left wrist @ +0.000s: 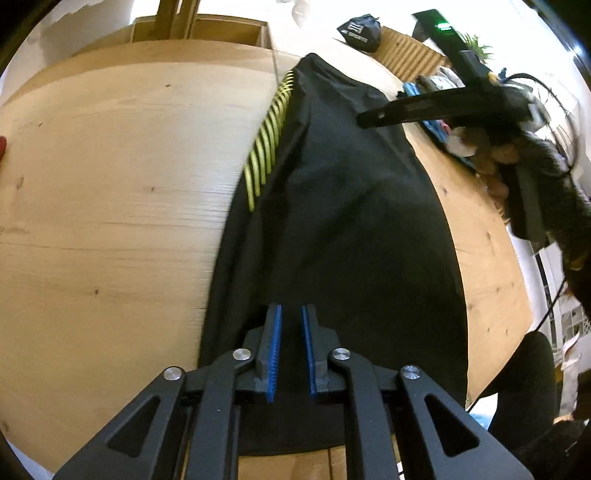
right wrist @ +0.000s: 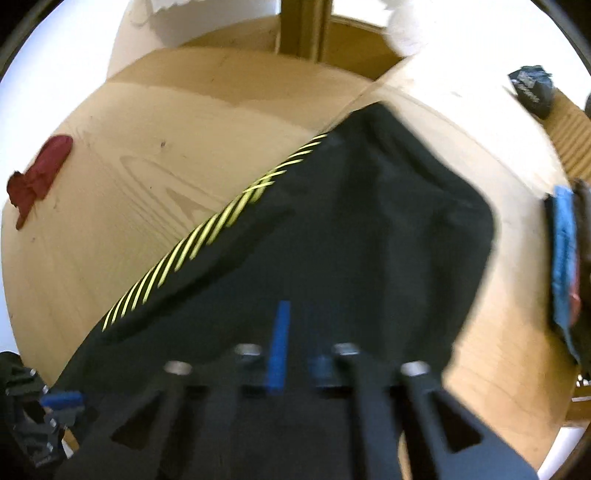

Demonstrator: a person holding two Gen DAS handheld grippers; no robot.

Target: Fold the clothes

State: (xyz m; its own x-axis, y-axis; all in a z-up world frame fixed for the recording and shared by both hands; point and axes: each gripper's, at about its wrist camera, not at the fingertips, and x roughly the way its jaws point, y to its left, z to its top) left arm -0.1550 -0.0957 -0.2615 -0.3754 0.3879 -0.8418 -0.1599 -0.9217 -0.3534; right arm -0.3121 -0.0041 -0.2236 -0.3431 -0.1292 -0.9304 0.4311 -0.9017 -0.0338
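Note:
A black garment (left wrist: 347,221) with yellow-green stripes along one edge (left wrist: 269,147) lies flat on the wooden table (left wrist: 110,184). My left gripper (left wrist: 291,317) is open with a small gap, empty, hovering over the garment's near end. My right gripper shows from outside in the left wrist view (left wrist: 369,120), held above the garment's far right side. In the blurred right wrist view my right gripper (right wrist: 295,314) is over the garment (right wrist: 351,240), its blue pads apart, nothing between them. The stripes (right wrist: 199,240) run along the left edge.
A dark red cloth (right wrist: 37,173) lies at the table's left. A blue and dark pile of clothes (right wrist: 565,258) sits at the right edge. A black bag (left wrist: 360,31) sits at the back. The person's hand and sleeve (left wrist: 517,155) are at the right.

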